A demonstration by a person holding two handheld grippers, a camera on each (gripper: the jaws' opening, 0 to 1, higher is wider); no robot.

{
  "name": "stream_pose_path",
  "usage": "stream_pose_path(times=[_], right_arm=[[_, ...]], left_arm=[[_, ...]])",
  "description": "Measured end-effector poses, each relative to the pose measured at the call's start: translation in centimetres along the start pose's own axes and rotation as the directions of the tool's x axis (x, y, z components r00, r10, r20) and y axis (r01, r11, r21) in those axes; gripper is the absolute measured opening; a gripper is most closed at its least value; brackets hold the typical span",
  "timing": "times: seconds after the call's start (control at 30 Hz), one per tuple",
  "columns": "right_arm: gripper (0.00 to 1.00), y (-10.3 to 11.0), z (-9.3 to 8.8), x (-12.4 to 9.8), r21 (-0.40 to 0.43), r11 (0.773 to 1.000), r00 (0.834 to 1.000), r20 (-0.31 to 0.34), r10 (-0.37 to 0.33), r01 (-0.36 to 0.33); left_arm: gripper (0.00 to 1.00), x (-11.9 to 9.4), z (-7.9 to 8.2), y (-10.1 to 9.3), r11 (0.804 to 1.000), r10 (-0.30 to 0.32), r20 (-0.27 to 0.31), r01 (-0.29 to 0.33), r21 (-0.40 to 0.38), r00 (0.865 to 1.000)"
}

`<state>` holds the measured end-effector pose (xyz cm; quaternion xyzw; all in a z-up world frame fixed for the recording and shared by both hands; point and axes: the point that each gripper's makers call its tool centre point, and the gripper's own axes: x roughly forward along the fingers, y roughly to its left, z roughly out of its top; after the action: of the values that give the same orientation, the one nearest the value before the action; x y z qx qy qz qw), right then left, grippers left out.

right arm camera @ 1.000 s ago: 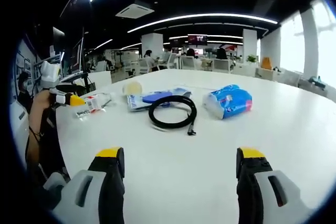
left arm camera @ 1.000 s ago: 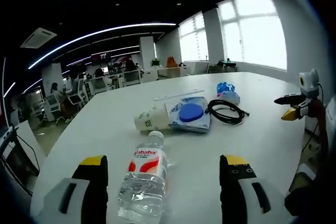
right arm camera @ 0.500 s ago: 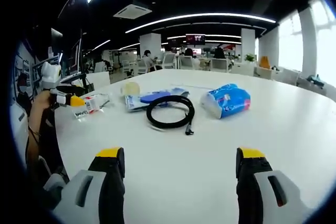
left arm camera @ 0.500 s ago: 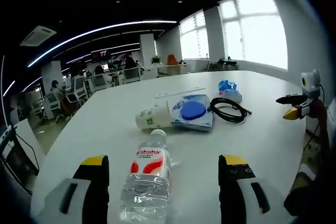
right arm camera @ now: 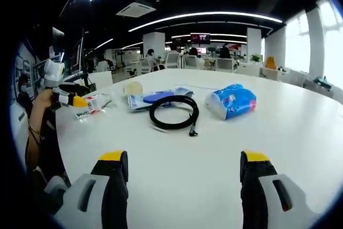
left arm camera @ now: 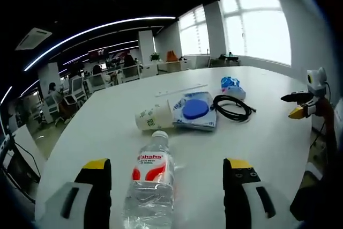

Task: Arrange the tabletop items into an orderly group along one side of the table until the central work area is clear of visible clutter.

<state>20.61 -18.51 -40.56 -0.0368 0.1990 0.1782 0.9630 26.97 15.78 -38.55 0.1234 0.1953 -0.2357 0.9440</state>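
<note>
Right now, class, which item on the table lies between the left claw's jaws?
The clear water bottle, red-labelled and lying on its side. The paper cup, blue-lidded packet and black cable lie further off.

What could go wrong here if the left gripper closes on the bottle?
Likely risks:
1. The water bottle lies on its side between the open jaws of the left gripper; round and clear, it may roll or slip.
2. Pushed forward, it could knock the tipped paper cup just past its cap.
3. The coiled black cable has a loose plug end that may drag against the blue packet when moved.
</note>
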Motion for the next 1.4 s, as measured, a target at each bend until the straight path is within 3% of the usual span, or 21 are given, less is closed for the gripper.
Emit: stream_pose_path(times=[0.5,0.7,0.97,1.4], right_arm=[[0.82,-0.2,0.1,0.0,0.005,1.000,1.000,0.001,-0.002,0.002],[0.82,-0.3,-0.2,0.2,0.002,1.000,1.000,-0.009,-0.006,0.006],[0.82,-0.4,-0.1,0.2,0.005,1.000,1.000,-0.004,-0.006,0.006],[0.82,-0.4,-0.3,0.2,0.009,1.000,1.000,-0.011,-0.005,0.005]], left_arm=[[0.84,0.8,-0.2,0.0,0.999,-0.030,-0.042,0.031,0.023,0.999],[0.82,1.0,-0.3,-0.5,0.996,-0.087,-0.061,0.088,0.005,0.994],[0.82,1.3,-0.9,0.1,0.996,-0.063,-0.117,0.070,0.061,0.991],[0.81,1.6,-1.0,-0.1,0.992,-0.104,-0.163,0.115,0.058,0.981]])
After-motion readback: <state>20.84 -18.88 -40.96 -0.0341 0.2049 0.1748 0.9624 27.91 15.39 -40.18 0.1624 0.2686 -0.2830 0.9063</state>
